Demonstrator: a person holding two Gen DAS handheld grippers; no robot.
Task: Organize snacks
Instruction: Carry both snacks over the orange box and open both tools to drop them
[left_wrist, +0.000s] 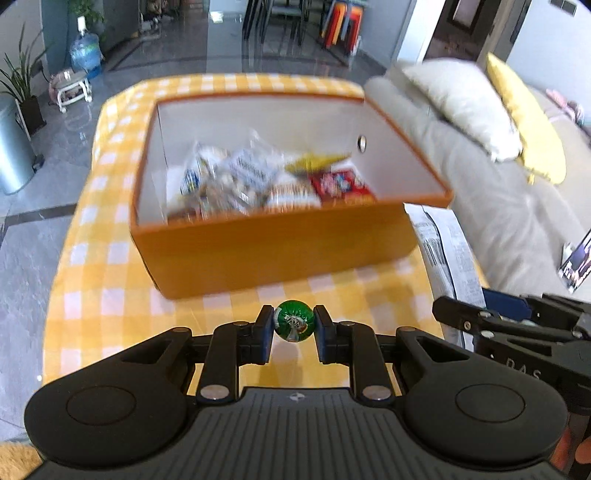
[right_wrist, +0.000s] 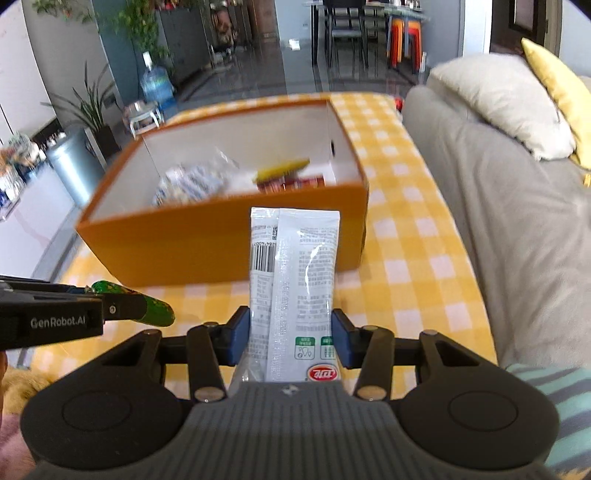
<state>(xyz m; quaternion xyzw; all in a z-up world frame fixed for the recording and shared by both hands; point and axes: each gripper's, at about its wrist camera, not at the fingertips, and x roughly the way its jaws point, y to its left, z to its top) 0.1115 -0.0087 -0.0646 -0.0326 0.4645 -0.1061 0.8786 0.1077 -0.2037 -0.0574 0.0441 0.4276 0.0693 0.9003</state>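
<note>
A round green foil-wrapped candy (left_wrist: 294, 320) sits between the pads of my left gripper (left_wrist: 294, 326), which is shut on it above the yellow checked tablecloth (left_wrist: 103, 288). My right gripper (right_wrist: 291, 332) is shut on a white snack packet (right_wrist: 295, 266) that stands upright between its blue pads. Just ahead of both grippers is an open orange box (left_wrist: 277, 254) holding several wrapped snacks (left_wrist: 240, 177). In the right wrist view the left gripper (right_wrist: 110, 306) comes in from the left with the green candy (right_wrist: 155, 310), beside the orange box (right_wrist: 184, 247).
A grey sofa (left_wrist: 498, 221) with a cream pillow (left_wrist: 461, 103) and a yellow cushion (left_wrist: 528, 110) borders the table's right edge. Grey tiled floor (left_wrist: 37, 221), a metal bin (left_wrist: 11, 155) and a water bottle (left_wrist: 85, 51) lie to the left.
</note>
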